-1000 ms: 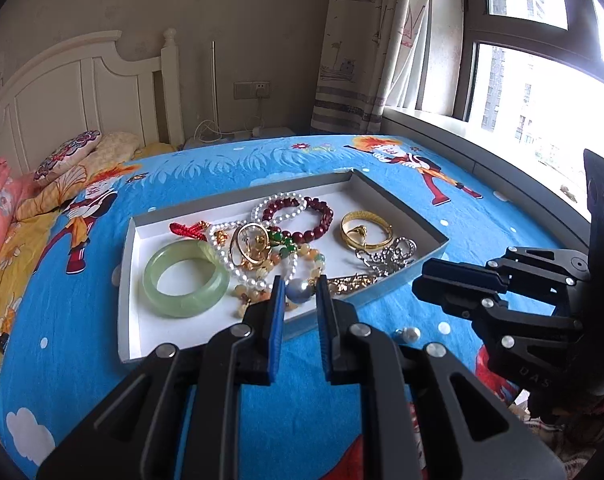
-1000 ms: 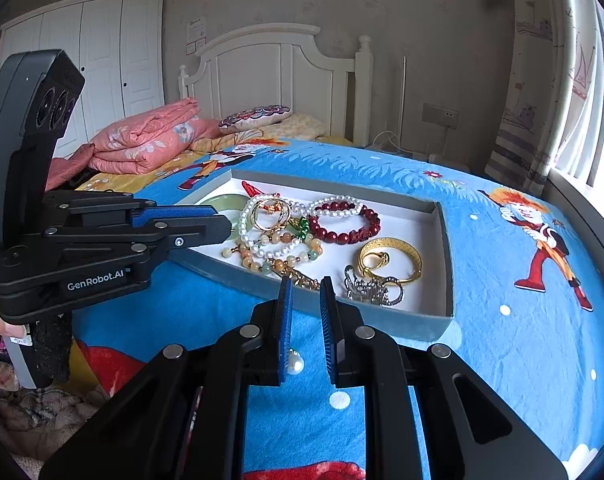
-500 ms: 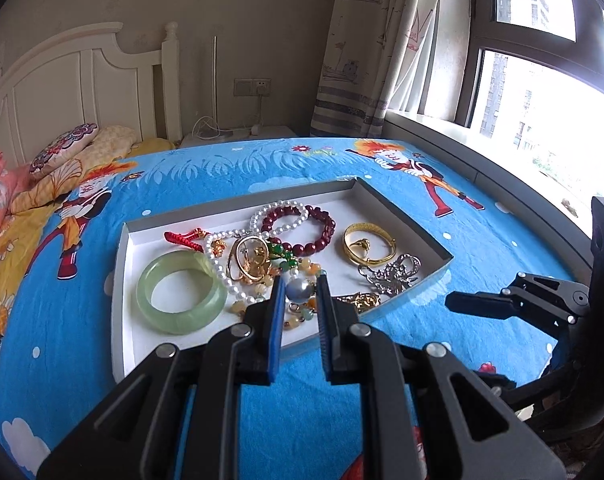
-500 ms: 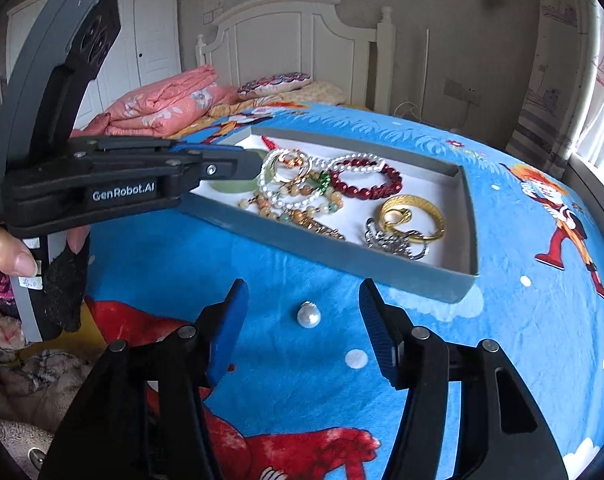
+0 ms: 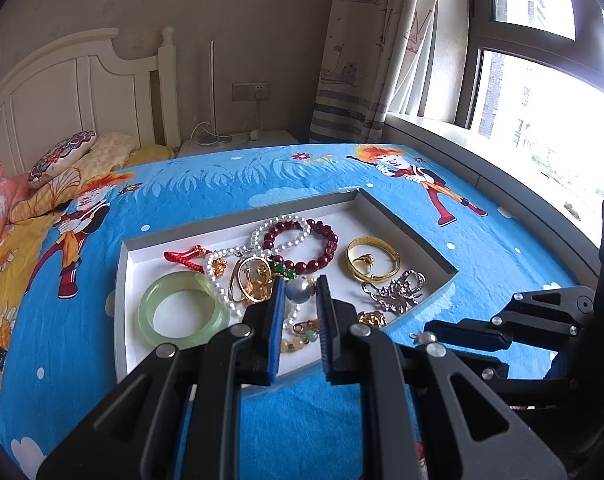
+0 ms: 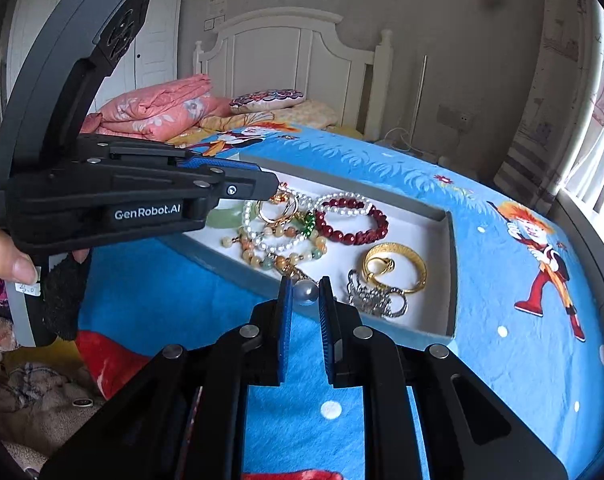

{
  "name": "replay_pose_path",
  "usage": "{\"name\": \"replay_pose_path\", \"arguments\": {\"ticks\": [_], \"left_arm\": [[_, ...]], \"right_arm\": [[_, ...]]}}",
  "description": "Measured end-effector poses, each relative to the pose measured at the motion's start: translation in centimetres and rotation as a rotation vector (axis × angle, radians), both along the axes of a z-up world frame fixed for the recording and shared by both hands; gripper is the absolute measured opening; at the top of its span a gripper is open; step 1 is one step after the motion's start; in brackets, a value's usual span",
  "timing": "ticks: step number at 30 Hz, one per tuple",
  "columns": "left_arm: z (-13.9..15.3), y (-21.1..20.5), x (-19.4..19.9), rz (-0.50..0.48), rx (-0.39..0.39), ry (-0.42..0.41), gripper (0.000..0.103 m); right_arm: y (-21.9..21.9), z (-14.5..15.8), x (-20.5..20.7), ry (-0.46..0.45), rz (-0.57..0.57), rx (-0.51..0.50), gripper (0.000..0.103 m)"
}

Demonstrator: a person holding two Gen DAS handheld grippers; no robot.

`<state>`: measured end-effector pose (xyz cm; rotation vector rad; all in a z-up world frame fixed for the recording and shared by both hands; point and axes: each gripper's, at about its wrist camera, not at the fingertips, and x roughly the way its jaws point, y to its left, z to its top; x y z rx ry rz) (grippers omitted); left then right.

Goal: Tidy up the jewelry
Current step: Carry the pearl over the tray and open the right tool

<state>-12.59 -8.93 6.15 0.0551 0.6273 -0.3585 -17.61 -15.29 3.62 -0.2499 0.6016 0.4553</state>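
A shallow grey tray [image 5: 406, 220] with a white floor lies on the blue bedspread. It holds a green jade bangle [image 5: 181, 310], red bead bracelet [image 5: 302, 240], pearl strands, gold bangle [image 5: 372, 258] and silver chain [image 5: 396, 292]. My left gripper [image 5: 299, 290] is shut on a grey pearl [image 5: 299, 290] above the tray. My right gripper [image 6: 305, 290] is shut on a second grey pearl [image 6: 306, 292] at the tray's near wall [image 6: 237, 276]. It also shows in the left wrist view [image 5: 426, 334], low beside the tray's right corner.
The bed's white headboard [image 5: 81, 92], pillows [image 5: 61, 152] and a folded pink quilt [image 6: 161, 108] lie beyond the tray. A window [image 5: 542, 100] and curtain [image 5: 382, 52] are on the right. The left gripper body [image 6: 121, 200] hangs over the tray's left end.
My right gripper opened over a loose pearl on the bedspread, then shut on it and rose toward the tray. My left gripper kept its pearl and moved over the tray.
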Motion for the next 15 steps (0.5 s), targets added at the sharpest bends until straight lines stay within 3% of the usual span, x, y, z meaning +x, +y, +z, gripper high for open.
{"name": "replay_pose_path", "arguments": {"ticks": [8, 15], "left_arm": [[0.3, -2.1, 4.0, -0.034, 0.027, 0.024, 0.015], [-0.9, -3.5, 6.2, -0.04, 0.052, 0.057, 0.015]], "right_arm": [[-0.2, 0.1, 4.4, 0.043, -0.04, -0.014, 0.014], [-0.4, -0.4, 5.5, 0.069, -0.051, -0.004, 0.014]]}}
